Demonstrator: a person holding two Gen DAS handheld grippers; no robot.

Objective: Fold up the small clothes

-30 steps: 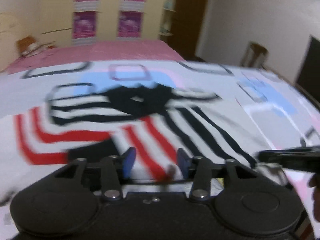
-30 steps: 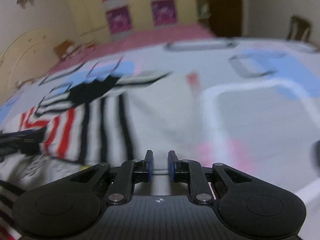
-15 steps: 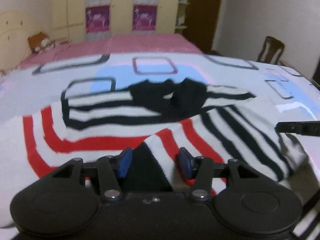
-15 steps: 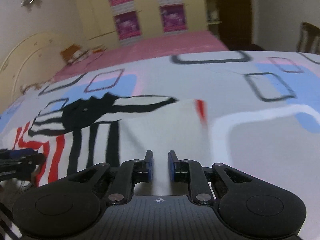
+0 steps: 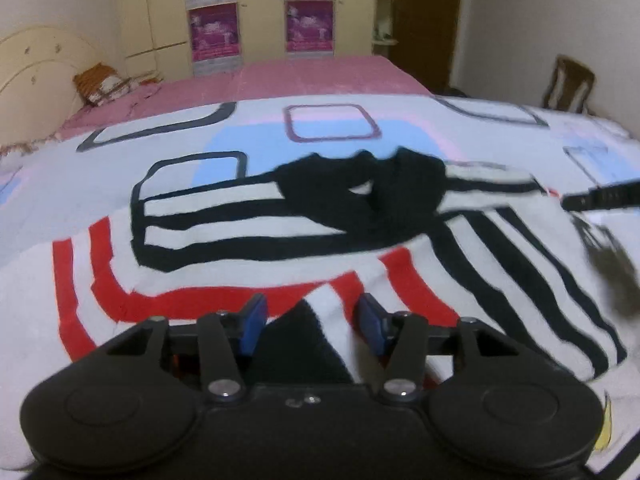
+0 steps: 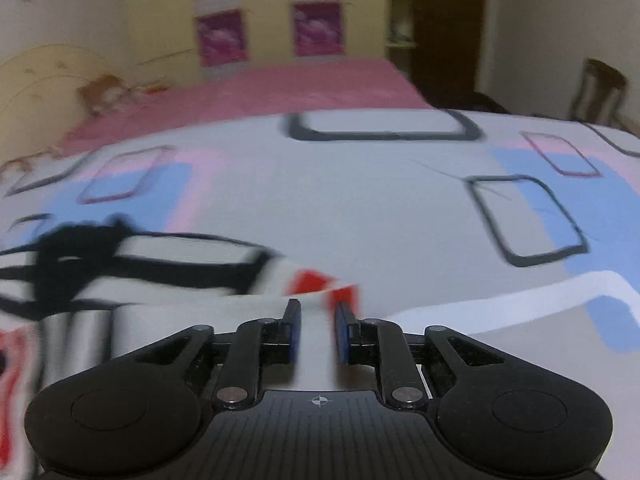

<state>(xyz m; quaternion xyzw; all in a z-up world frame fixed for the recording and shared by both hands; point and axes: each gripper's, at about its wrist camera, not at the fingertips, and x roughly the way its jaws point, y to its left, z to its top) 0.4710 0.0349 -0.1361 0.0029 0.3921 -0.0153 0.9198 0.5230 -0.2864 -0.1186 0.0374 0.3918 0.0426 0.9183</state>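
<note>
Striped shirt (image 5: 248,240) spread on the patterned bed (image 5: 328,136), near hem bunched between the parted pads of the left tool (image 5: 310,320), fabric of its right edge pinched in the narrow gap of the right tool (image 6: 316,320), black collar on the far side.

Dim warm indoor light, fisheye bend at edges.
My right view's motion-blurred, esp. the shirt (image 6: 132,272); left sharper.

Home bedroom; bed (image 5: 320,76); headboard (image 5: 36,64); wardrobe (image 5: 160,12)
</note>
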